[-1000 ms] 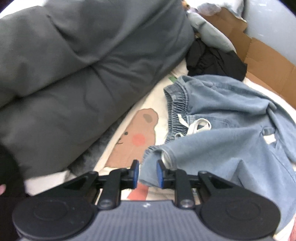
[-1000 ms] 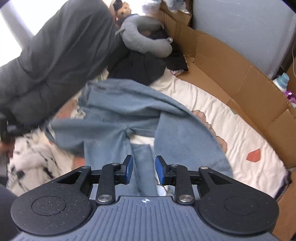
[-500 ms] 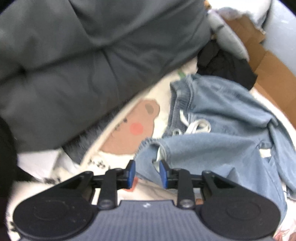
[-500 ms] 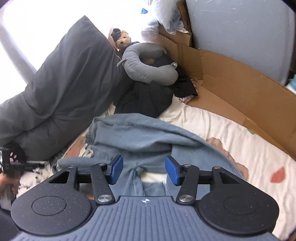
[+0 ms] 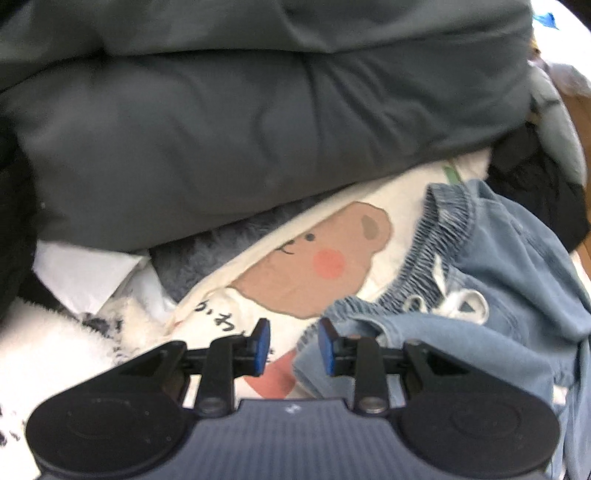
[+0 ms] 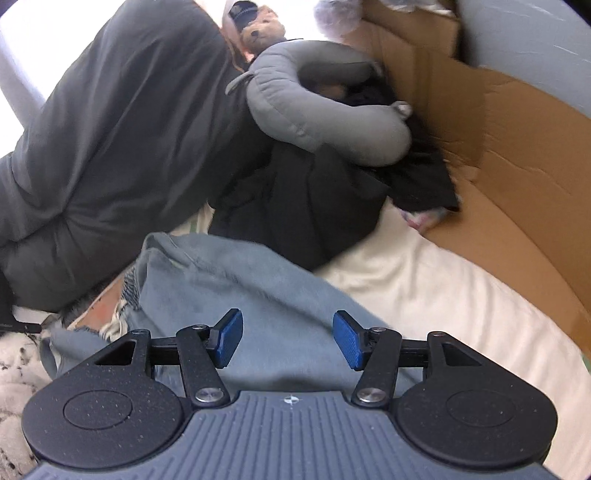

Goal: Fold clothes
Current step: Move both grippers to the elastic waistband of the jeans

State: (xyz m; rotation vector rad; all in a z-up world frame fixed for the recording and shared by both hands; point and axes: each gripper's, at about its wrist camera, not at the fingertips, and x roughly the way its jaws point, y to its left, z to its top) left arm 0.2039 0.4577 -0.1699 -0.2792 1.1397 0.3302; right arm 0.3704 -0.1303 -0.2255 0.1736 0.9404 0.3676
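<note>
Up close, the left gripper [image 5: 291,347] has its blue pads parted with nothing between them, and the frayed hem of the denim shorts [image 5: 480,332] lies just beside its right pad. The right gripper [image 6: 288,339] is spread wide over the same shorts [image 6: 229,295], gripping nothing. These shorts lie crumpled on a cream sheet [image 6: 424,295] printed with a brown bear [image 5: 325,266], elastic waistband and white drawstring [image 5: 458,302] turned up. A big grey duvet [image 5: 240,129] crowds the far-left side and overhangs the sheet — a fuzzy dark cloth pokes out beneath it. Beyond the shorts sit a black garment [image 6: 314,199] and a grey neck pillow [image 6: 314,107], with a small toy bear [image 6: 262,31] behind. Cardboard [image 6: 517,158] walls the right edge; bare sheet lies open before it. Both views are blurred, and the shorts' legs are cut off by the gripper bodies.
</note>
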